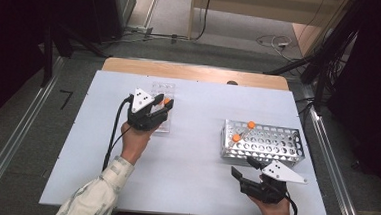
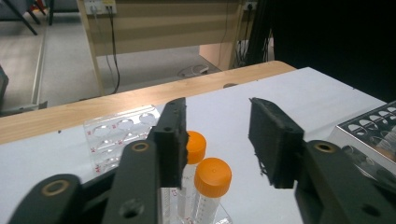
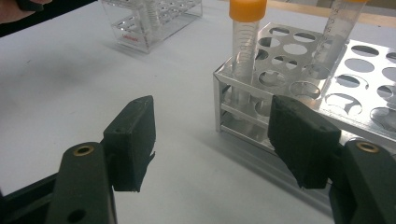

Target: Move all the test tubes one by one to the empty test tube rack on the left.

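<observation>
I've got the left hand-held gripper (image 2: 217, 140) hovering over the clear plastic tube rack (image 1: 161, 105) at the far-left part of the white table (image 1: 190, 157), jaws spread wide and holding nothing, w/ two orange-capped clear tubes (image 2: 212, 186) standing in that rack just below and between the pads. My read: the step in hand is picking one of these for transfer to the perforated metal rack (image 1: 264, 142) on the right, where two more orange-capped tubes (image 1: 243, 132) already stand, tilted. To do it well I'd drop straight down so the nearer cap sits centred between the pads, clamp on the tube body just under the cap rather than on the cap itself, and keep the left pad off the second tube, which is just beside the first; approx. vertical lift so the light rack doesn't drag along. Left forearm comes in from bottom-left, wrist cocked so the gripper points fwd and away. Right hand-held gripper (image 3: 212, 140) is parked low near the table's front edge, jaws also apart and empty, aimed at the metal rack's near corner, close but not touching.
</observation>
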`<state>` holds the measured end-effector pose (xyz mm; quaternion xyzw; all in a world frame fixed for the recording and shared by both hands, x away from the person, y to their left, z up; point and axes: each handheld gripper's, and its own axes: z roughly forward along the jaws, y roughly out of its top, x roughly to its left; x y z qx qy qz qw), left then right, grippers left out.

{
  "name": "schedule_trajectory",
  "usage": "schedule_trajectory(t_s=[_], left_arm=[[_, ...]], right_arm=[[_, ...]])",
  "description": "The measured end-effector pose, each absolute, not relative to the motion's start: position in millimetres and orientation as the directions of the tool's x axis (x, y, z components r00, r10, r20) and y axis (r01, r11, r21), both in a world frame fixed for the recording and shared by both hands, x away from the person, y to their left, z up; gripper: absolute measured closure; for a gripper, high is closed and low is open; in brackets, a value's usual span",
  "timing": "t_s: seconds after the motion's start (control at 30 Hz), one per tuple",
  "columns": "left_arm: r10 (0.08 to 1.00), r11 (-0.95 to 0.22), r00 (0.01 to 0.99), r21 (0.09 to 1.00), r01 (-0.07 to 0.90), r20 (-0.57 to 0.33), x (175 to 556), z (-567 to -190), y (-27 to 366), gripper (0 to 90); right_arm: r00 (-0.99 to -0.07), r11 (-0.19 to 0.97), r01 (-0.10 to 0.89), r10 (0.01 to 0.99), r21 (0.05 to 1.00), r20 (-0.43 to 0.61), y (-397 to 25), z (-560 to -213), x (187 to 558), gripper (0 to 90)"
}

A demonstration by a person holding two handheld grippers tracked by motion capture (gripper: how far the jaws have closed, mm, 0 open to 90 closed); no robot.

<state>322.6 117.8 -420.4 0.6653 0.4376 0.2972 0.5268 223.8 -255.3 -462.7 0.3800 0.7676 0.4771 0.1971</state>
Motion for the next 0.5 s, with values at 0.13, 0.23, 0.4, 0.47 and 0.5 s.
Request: schedule_trajectory(t_s=[0.13,0.23,0.4,0.47,0.5], left_arm=[[0.9,-0.038,0.428,0.964,0.264,-0.082,315.8,-420.2,120.6,44.8],[0.904,-0.025,0.417,0.963,0.268,-0.092,310.2,-421.6,123.1,35.6],[0.9,-0.008,0.42,0.96,0.278,-0.114,299.8,-424.2,127.2,26.9],[0.897,-0.007,0.425,0.96,0.282,-0.118,295.2,-424.8,127.9,23.9],[0.897,-0.007,0.426,0.96,0.281,-0.118,292.9,-425.2,127.6,22.5]], right_arm=[[-0.631,0.253,0.396,0.773,0.883,0.062,-255.6,-462.6,223.8,30.6],[-0.63,0.252,0.396,0.774,0.883,0.062,-255.9,-462.5,224.0,30.7],[-0.628,0.253,0.395,0.776,0.883,0.059,-255.8,-462.7,224.7,30.7],[-0.626,0.253,0.392,0.778,0.884,0.055,-255.8,-462.8,225.6,30.7],[-0.624,0.252,0.392,0.779,0.885,0.055,-255.8,-462.6,226.2,30.7]])
